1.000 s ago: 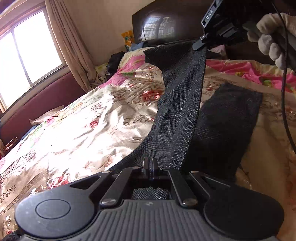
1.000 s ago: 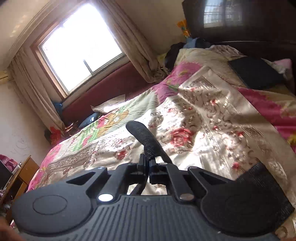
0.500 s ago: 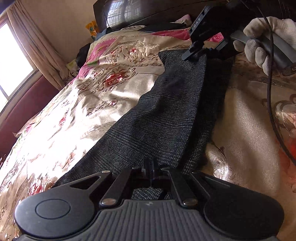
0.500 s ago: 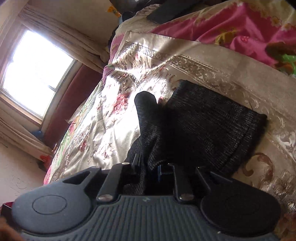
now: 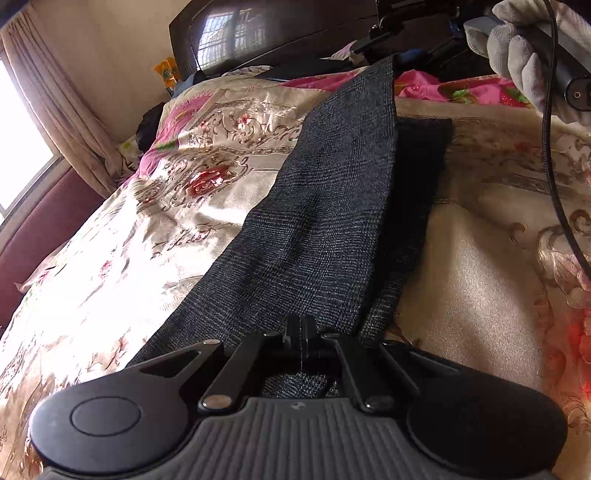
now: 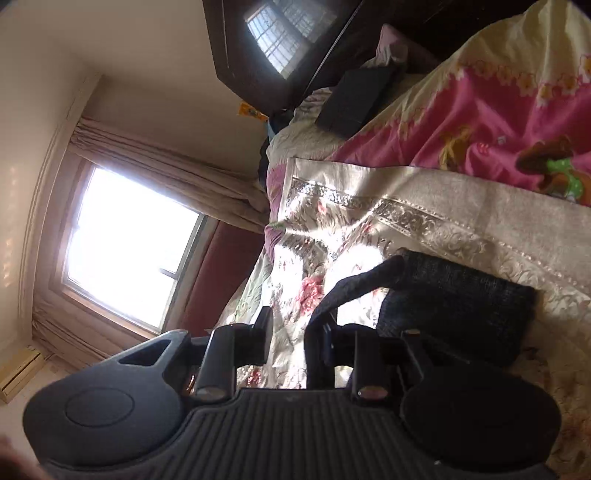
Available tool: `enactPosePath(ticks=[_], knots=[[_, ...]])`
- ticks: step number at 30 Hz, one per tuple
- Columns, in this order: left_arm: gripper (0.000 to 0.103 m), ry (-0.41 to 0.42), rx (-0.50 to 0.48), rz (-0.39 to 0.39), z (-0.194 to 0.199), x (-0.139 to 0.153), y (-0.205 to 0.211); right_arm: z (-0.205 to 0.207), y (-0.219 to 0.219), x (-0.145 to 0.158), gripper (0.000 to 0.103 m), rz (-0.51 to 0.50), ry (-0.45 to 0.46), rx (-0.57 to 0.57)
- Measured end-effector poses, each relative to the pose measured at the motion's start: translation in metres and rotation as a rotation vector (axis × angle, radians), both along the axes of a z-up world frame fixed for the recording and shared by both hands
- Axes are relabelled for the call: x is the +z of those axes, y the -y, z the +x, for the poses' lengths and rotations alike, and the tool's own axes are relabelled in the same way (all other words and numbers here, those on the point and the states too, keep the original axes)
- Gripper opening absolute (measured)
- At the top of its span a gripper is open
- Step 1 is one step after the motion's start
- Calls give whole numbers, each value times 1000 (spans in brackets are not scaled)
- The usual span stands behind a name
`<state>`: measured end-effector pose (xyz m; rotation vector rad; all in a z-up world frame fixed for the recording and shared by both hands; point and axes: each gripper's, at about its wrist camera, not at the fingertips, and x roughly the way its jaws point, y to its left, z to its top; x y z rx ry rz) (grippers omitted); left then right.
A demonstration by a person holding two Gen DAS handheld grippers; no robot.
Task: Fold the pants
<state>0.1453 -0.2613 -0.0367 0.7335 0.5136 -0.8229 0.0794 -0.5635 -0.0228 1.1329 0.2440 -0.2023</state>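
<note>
We see our left tool (image 5: 301,328) pinching the near end of the dark grey woven pants (image 5: 325,206), which lie folded lengthwise on the floral satin bedspread (image 5: 177,206). Our right tool (image 6: 295,332) is spread, fabric draped against one finger.

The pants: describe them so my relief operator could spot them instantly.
Start at the floral satin bedspread covering the bed below the dark headboard. Across it runs a long dark grey strip, the pants, pinched near the camera by the left gripper. They are the only finely checked, matte fabric on that shiny cover.
</note>
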Motion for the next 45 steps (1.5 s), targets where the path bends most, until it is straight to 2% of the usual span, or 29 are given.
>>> enactPosePath(ticks=[4,8,11,12,13,16,17,19,21,22,24,27,32,37,40,42,43,44,45], knots=[[19,12,-17,25,-7,-6,1,-8,11,-20,30,6,-80,-35],[19,7,-19,37,-5,-6,5,4,22,-37,34,34,-144,-43],[19,-1,-19,38,-2,-4,8,10,28,-37,32,23,-161,-79],[19,-2,-18,37,-1,-4,8,8,29,-32,26,11,-146,-88],[19,1,-17,35,-1,-3,7,4,30,-24,12,-9,-106,-87],[19,10,-17,23,-3,0,5,-11,27,-1,9,-55,-30,-79],[19,11,-17,25,-4,-1,4,-14,25,2,9,-73,-30,-83],[19,13,-22,39,-7,-4,3,-16,25,-2,9,-98,-97,-94],[19,22,-31,54,-10,-8,1,-12,28,-19,9,-84,-200,-86],[19,29,-37,60,-11,-8,1,-10,29,-30,10,-64,-249,-75],[19,33,-41,63,-12,-6,0,-13,29,-40,13,-20,-268,-72],[20,38,-37,65,-10,-3,-4,-31,25,-42,20,29,-231,-106],[20,37,-17,61,-3,-4,-7,-32,16,-40,46,4,-257,-82],[20,46,-16,64,-4,-6,-5,-3,18,-47,51,35,-278,-77],[20,43,-15,62,-3,-7,-3,10,12,-43,56,17,-283,-66],[19,38,-19,59,-5,-8,-1,18,9,-41,43,-23,-314,-60],[19,32,-24,58,-5,-7,-1,21,10,-41,15,-27,-329,-52],[19,20,-29,54,-6,-6,-2,18,13,-44,7,-1,-326,-45],[19,7,-33,49,-6,-4,-4,12,17,-44,7,28,-308,-40]])
